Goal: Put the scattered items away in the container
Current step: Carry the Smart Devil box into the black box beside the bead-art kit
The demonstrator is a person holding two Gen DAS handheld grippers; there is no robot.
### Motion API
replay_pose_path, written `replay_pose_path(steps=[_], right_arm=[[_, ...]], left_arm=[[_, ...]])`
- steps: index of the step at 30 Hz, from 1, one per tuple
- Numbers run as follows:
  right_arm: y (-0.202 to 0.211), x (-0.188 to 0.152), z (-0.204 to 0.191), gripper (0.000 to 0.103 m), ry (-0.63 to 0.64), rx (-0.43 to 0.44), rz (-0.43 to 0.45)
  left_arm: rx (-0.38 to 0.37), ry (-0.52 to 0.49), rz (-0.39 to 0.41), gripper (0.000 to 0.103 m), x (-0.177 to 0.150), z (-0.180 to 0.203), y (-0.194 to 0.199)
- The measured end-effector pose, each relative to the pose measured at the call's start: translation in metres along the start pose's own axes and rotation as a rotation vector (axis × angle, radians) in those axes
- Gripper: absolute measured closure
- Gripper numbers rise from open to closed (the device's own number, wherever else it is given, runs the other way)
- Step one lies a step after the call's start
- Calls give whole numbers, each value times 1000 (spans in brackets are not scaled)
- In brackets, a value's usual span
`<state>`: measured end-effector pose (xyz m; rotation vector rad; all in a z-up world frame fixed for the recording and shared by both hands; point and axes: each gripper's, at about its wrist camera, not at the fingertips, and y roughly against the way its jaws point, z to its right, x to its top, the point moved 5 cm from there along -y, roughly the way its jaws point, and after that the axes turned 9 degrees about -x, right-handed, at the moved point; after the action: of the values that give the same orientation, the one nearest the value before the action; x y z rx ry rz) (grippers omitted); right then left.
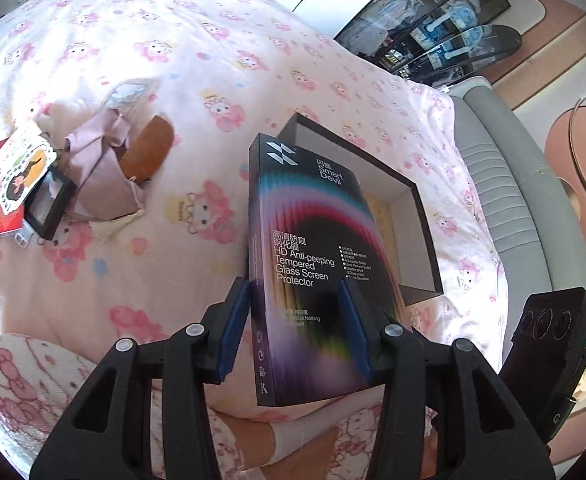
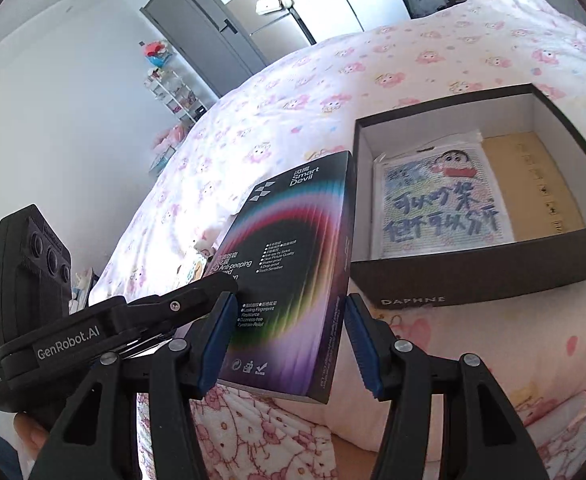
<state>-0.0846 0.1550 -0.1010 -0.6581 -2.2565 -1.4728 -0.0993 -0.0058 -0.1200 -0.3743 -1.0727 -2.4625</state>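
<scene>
**Screen protector box held over the bed by both tools**

The screen protector box (image 1: 305, 264) sits tilted between the blue pads of the left tool (image 1: 293, 332) and the right tool (image 2: 289, 344), both closed on it, just beside the open shoebox (image 2: 481, 276) on the pink-printed bed (image 1: 173, 60). A comb (image 1: 149, 152) and pouch (image 1: 101, 168) lie farther left

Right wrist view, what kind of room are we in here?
Most likely a bedroom in a home. A bed with a pink cartoon-print quilt fills the view, a grey door stands in the white wall behind it, and a small white shelf rack with toys sits beside the bed.
</scene>
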Motion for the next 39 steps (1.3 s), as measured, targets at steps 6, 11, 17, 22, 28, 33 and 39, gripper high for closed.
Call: replay_pose_path(steps=[6,11,17,22,28,33,39], right_arm=[[31,36,47,52,-17,-50,54],[45,68,91,52,36,-127,50],[20,88,143,52,74,-175,-27],[-13,93,178,52,29,-141,-76],[-41,86,205,52,-55,-111,-111],[-43,80,199,52,54,-199,-98],[-40,79,202,53,46,-207,-86]], left_arm=[[-81,-76,-63,57,19,62,-46],[-138,-90,-141,57,33,95,-101],[-137,-45,-224,57,35,100,-165],[-101,-14,-254,56,38,91,-206],[-68,12,-306,57,35,74,-240],[-35,6,-345,60,24,71,-256],[1,-14,-343,62,18,72,-256]])
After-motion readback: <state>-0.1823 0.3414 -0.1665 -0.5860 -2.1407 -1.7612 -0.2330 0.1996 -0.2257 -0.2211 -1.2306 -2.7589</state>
